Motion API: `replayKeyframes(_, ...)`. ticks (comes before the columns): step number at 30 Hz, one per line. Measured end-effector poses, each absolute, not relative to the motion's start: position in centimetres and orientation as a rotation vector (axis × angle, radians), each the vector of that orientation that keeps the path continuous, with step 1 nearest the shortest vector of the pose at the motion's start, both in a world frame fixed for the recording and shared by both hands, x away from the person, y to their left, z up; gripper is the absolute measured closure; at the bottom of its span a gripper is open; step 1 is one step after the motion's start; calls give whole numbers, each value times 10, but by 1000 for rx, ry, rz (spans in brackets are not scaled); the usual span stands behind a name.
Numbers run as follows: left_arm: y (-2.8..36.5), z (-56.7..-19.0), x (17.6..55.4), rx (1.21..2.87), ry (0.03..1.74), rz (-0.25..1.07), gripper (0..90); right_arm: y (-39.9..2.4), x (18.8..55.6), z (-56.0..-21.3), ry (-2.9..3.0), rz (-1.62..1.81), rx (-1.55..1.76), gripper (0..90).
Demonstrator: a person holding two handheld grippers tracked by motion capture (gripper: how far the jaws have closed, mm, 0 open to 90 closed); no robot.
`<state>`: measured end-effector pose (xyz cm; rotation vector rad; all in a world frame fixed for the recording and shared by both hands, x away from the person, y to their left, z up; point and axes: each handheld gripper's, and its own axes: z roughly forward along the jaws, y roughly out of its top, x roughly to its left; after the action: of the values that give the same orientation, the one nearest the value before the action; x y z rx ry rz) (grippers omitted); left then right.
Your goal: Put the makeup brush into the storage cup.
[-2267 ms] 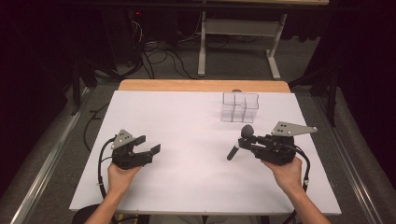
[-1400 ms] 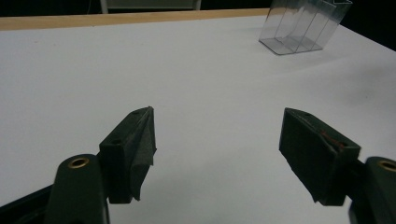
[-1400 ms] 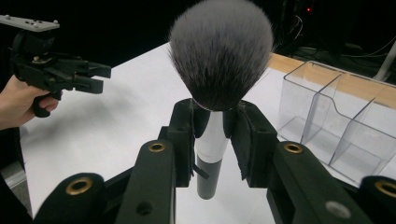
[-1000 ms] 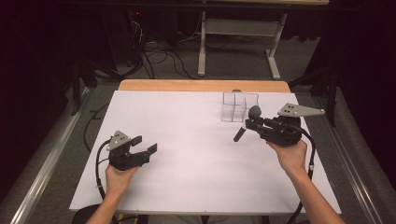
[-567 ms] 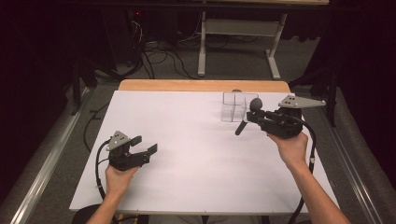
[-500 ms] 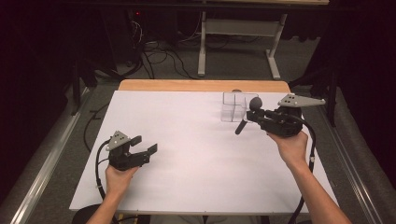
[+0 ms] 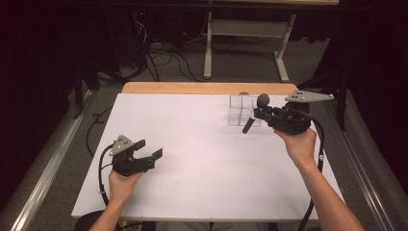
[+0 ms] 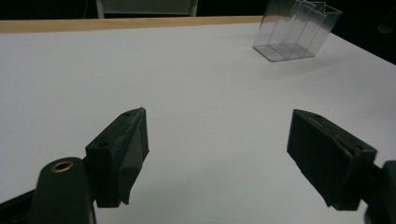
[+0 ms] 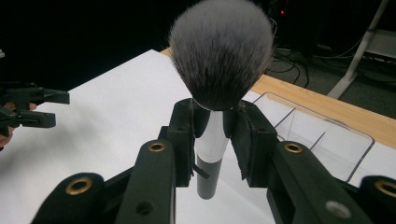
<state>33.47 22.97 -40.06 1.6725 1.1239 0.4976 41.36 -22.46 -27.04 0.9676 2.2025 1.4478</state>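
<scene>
Right gripper (image 7: 262, 114) holds a makeup brush (image 7: 255, 112) — its jaws are closed on the white collar of the brush, just under the bristles. In the right gripper view the brush (image 9: 217, 84) stands upright between the two black pads, with the dark, round, grey-tipped bristle head above them and the dark handle pointing down below them. In the high view the brush is tilted, the head up and the handle slanting down to the left, and it hangs over the near right part of a clear plastic organizer (image 7: 239, 109). Whether the handle touches the organizer I cannot tell. The organizer (image 9: 322, 135) has several compartments divided by thin clear walls, and it stands on the far right part of the white surface (image 7: 202, 159), near the wooden edge at the back.

Left gripper (image 7: 150, 154) is at the near left part of the surface, well apart from the organizer. Its jaws have just been opening and now they stand wide apart, with nothing between them — in the left gripper view only the bare white surface (image 8: 140, 79) is seen between the two pads, and the organizer (image 8: 296, 30) is far off at the upper right.
</scene>
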Motion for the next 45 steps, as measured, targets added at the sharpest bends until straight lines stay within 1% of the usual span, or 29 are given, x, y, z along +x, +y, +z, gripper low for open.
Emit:
replayKeyframes(15, 229, -399, 333, 1669, 1105, 512, 207, -224, 429, -261, 2189, 1401, 1013, 720)
replayKeyframes(45, 228, -398, 331, 1673, 1090, 527, 209, -232, 466, -257, 2112, 1292, 1112, 720)
